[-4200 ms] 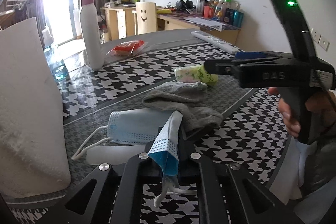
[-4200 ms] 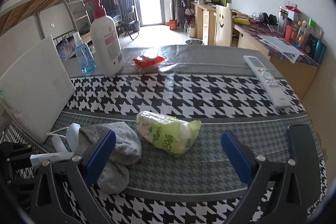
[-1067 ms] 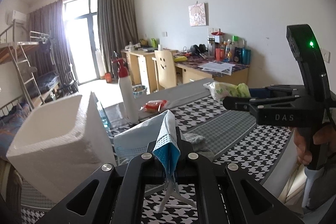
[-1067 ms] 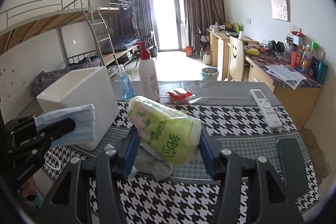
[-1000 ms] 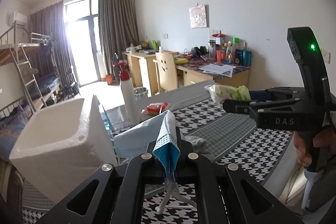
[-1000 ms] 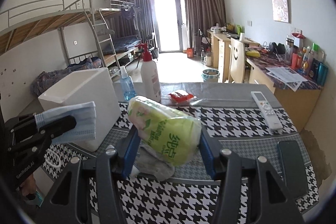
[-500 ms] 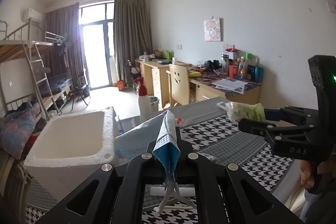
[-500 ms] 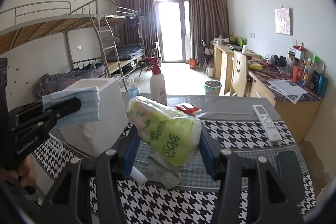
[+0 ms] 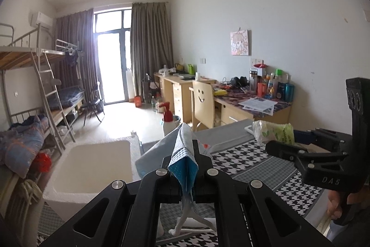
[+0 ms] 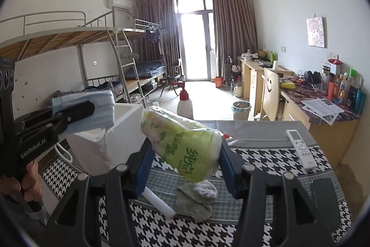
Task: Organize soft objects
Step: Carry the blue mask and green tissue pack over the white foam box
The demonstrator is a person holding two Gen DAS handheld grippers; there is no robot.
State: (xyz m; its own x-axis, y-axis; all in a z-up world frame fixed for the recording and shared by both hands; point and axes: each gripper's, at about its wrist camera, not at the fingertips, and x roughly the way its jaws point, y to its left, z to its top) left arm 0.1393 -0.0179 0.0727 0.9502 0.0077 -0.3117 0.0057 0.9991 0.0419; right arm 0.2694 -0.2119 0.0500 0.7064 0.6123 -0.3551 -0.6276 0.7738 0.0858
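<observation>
Left tool (image 9: pixel 182 174) tight on face mask (image 9: pixel 182 154), right tool (image 10: pixel 185 168) around tissue pack (image 10: pixel 182 142).

Left gripper (image 9: pixel 183 168): jaws fully closed, clamping a folded blue face mask (image 9: pixel 182 154) between the pads; mask edge stands up above the jaws, ear loops hang below them. Gripper held off the surface, pointing slightly downward. The left hand (image 10: pixel 25 179) is wrapped round its handle.

Right gripper (image 10: pixel 185 154): jaws about half open, blue pads (image 10: pixel 143 168) pressing both sides of a green tissue pack (image 10: pixel 182 145), which sits tilted between them, lifted. The right hand (image 9: pixel 335 207) grips the handle from below.
</observation>
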